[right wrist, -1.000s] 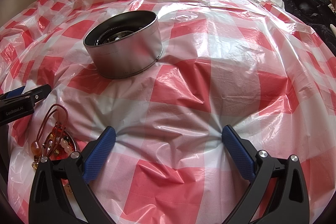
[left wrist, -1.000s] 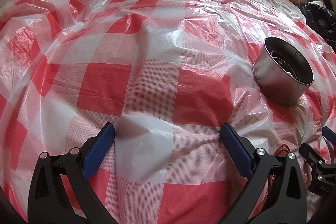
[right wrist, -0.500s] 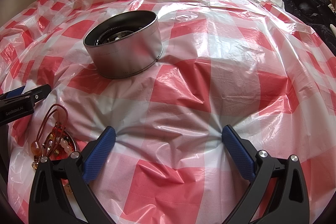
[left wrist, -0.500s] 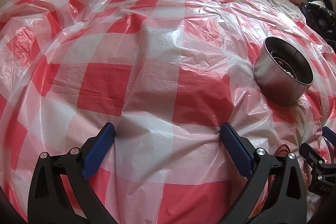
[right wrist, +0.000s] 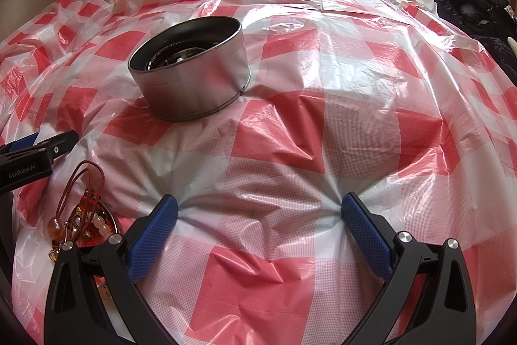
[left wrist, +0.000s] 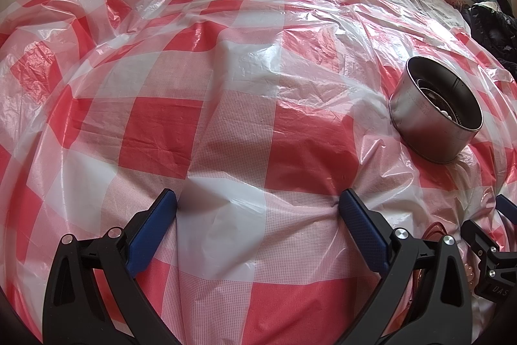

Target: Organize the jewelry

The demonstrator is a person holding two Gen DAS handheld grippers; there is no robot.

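Resting hand-held grippers, jaws spread.

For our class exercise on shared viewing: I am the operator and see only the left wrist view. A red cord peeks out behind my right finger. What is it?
Observer: A red cord looped on a beaded charm, lying on a small dish.
Operator: Where is the right gripper?
Observer: The right gripper is open and empty, its fingertips on the checked plastic sheet.
Operator: Is the metal tin empty?
Observer: No; the right wrist view shows a dark beaded ring inside the metal tin.
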